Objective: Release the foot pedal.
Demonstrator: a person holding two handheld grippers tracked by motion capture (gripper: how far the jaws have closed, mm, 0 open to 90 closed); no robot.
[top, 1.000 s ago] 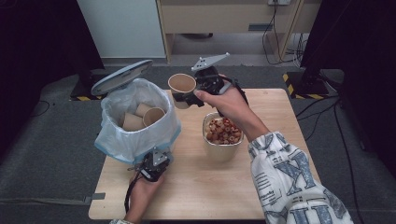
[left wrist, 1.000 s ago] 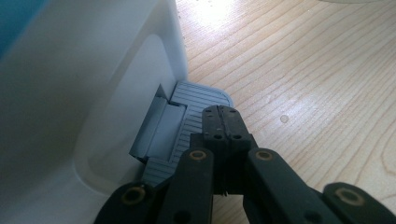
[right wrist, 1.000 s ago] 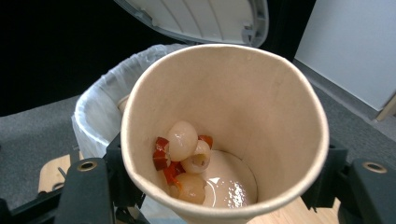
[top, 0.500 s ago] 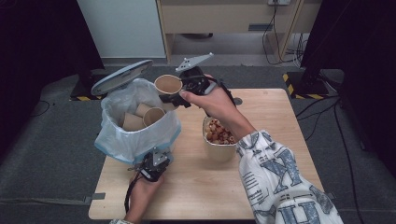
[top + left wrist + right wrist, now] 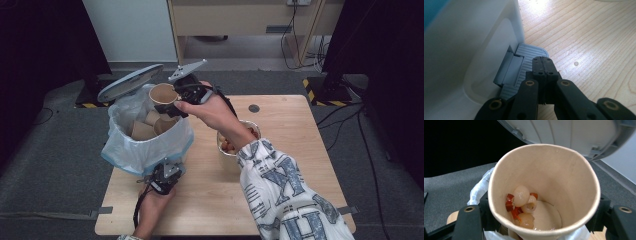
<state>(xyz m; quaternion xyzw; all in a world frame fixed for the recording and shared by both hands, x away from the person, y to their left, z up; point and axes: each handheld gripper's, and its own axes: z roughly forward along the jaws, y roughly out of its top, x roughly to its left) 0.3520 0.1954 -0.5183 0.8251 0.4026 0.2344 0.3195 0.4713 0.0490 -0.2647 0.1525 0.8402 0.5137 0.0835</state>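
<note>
Paper cup held over the open bin, pedal pressed down.

In the high view the right gripper (image 5: 172,102) grasps a paper cup (image 5: 163,94) above the white bin (image 5: 150,145), which has a bag liner and other cups inside; its lid (image 5: 131,83) stands open, and a bowl (image 5: 250,127) sits beside on the table (image 5: 290,150). In the left gripper view the left gripper (image 5: 543,65) is clenched with nothing between the jaws and rests on the grey pedal (image 5: 529,53) (at the foot of the bin). In the right gripper view the jaws clamp the cup (image 5: 541,192), with peeled fruit and red peels (image 5: 522,205) at its bottom.
</note>
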